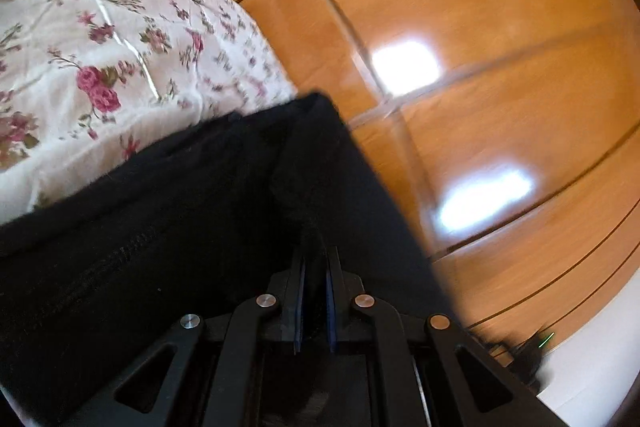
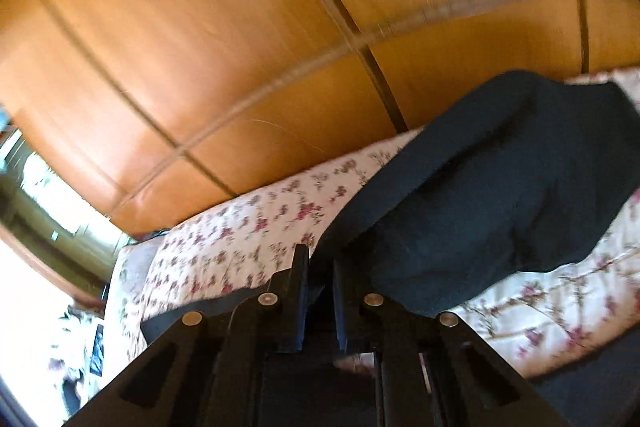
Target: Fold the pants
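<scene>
Black fabric pants (image 1: 180, 227) hang lifted over a bed covered by a cream quilt with pink roses (image 1: 100, 47), in front of glossy orange wooden wardrobe doors (image 1: 460, 7). The left gripper (image 1: 316, 267) is pinched narrow on a fold of the cloth. The right gripper (image 2: 320, 267) likewise clamps an edge, and the pants stretch away from it up and rightward, their far end draped on the quilt.

glossy wood wardrobe (image 2: 200, 47), floral bedspread (image 1: 100, 47), bright window (image 2: 24, 299)
</scene>
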`<action>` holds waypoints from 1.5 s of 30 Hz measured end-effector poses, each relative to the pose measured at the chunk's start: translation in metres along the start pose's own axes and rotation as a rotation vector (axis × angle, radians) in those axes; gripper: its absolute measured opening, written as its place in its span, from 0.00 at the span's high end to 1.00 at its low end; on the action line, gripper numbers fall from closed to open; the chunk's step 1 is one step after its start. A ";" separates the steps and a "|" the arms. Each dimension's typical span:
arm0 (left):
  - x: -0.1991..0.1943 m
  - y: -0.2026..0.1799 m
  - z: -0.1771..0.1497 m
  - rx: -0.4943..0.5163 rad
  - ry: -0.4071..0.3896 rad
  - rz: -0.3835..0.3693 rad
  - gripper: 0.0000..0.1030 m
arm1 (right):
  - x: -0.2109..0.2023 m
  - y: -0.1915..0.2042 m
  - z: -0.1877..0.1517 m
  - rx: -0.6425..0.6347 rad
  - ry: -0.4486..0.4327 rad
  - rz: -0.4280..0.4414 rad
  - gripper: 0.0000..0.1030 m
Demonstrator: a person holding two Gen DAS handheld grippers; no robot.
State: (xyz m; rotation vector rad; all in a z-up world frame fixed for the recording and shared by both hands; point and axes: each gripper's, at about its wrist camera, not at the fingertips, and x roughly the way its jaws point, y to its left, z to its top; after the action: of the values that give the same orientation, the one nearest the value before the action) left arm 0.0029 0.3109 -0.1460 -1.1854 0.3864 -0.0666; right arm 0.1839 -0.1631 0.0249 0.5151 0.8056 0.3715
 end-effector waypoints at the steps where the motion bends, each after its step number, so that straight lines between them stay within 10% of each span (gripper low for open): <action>1: -0.010 -0.001 0.005 -0.035 -0.018 -0.044 0.92 | -0.010 0.000 -0.008 -0.013 -0.009 0.008 0.89; 11: -0.074 -0.007 0.020 -0.027 -0.049 -0.085 0.92 | -0.050 -0.002 -0.100 -0.080 -0.053 0.039 0.89; 25: -0.094 0.044 -0.007 -0.047 0.015 0.111 0.91 | -0.040 -0.030 -0.204 -0.040 0.085 0.023 0.89; 30: -0.104 0.034 -0.011 -0.038 0.050 0.094 0.55 | -0.038 -0.026 -0.196 -0.063 0.083 0.029 0.89; 35: -0.090 0.015 -0.008 0.100 0.105 0.274 0.92 | -0.042 -0.015 -0.187 -0.090 0.060 0.035 0.89; 45: -0.125 -0.011 0.020 0.140 -0.015 0.196 0.92 | -0.089 0.015 -0.184 -0.221 -0.008 0.134 0.90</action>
State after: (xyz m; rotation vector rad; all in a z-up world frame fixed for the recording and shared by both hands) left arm -0.1051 0.3559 -0.0977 -1.0047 0.4758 0.0840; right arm -0.0143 -0.1418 -0.0218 0.3641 0.7136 0.5750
